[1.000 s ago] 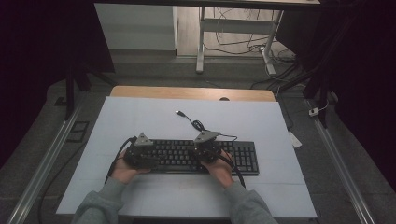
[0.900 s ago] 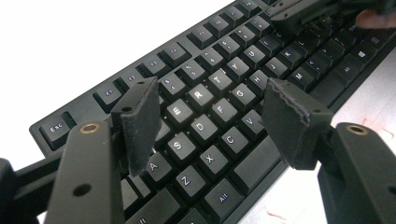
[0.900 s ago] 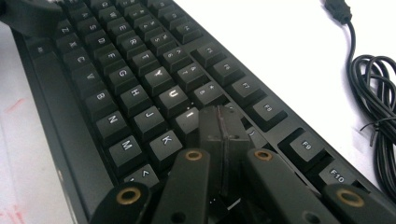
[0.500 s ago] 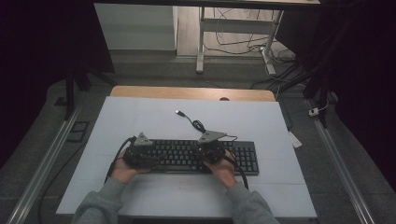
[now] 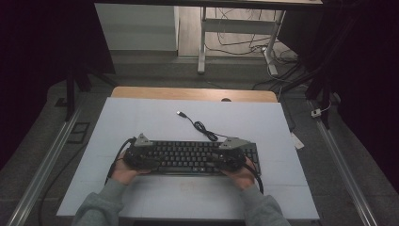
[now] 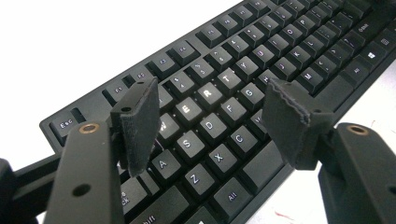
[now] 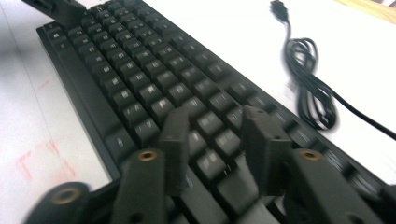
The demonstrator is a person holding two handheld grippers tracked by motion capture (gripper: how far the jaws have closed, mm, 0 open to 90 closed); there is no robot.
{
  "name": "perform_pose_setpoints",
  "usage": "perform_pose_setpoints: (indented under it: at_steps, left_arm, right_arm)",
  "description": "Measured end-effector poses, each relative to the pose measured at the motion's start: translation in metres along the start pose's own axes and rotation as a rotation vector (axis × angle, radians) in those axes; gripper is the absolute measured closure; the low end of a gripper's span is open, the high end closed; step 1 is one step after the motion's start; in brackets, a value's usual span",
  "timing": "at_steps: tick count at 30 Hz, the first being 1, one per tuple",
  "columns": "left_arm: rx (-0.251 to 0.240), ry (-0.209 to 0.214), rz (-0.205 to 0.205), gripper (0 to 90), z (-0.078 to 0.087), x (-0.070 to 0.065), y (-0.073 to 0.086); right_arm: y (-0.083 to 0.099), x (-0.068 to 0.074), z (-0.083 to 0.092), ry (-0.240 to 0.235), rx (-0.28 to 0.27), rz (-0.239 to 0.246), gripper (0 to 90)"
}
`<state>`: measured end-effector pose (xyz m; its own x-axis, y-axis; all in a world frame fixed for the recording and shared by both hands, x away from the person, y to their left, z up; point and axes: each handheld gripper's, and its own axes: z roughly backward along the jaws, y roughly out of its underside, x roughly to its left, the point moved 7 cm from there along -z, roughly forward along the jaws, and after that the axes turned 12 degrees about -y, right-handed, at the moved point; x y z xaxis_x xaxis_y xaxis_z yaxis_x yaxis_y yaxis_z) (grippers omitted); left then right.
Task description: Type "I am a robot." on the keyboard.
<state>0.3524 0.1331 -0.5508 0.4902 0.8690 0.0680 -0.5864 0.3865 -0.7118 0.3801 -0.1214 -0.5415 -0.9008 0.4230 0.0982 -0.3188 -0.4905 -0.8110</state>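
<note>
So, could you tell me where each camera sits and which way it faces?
High view: above the person's side, looking down on the table; forearms, left gripper, right gripper.
Left gripper view: rides it, over the keyboard; open jaws.
Right gripper view: rides it, jaws just opened, nothing between.
Shared: the keyboard and its cable.

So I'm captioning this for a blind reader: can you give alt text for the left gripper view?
Two open black jaws of the left gripper hover over a black keyboard, framing the lit E, R, D and F keys with nothing gripped. The keyboard lies on a white table.
</note>
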Motion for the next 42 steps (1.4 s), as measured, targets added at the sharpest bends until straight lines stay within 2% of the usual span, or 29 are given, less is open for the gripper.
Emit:
perform_pose_setpoints:
  at_steps: [5,11,19,26,31,39,42]
  left_arm:
    - [0.001,-0.001,0.001,36.4,-0.001,0.000,0.000]
    - [0.000,0.000,0.004,36.4,-0.002,0.001,-0.001]
    - [-0.013,-0.003,0.008,36.6,-0.002,0.000,-0.003]
    - [-0.027,0.017,0.018,40.5,-0.002,-0.005,-0.006]
    - [-0.046,0.047,0.010,51.7,0.000,-0.012,-0.010]
    - [-0.043,0.097,-0.033,85.7,-0.003,-0.027,-0.012]
    - [-0.030,0.113,-0.050,88.8,-0.007,-0.034,-0.011]
  right_arm:
    - [0.012,-0.003,0.019,0.015,-0.008,-0.014,51.6]
    - [0.023,-0.006,0.032,0.024,-0.018,-0.023,49.8]
    - [0.026,-0.008,0.034,0.030,-0.013,-0.025,49.7]
    - [0.026,-0.009,0.034,0.030,-0.020,-0.027,49.7]
    - [0.026,-0.010,0.034,0.033,-0.013,-0.026,49.7]
    - [0.027,-0.010,0.034,0.037,-0.008,-0.026,49.7]
    - [0.026,-0.010,0.033,0.038,-0.008,-0.026,49.7]
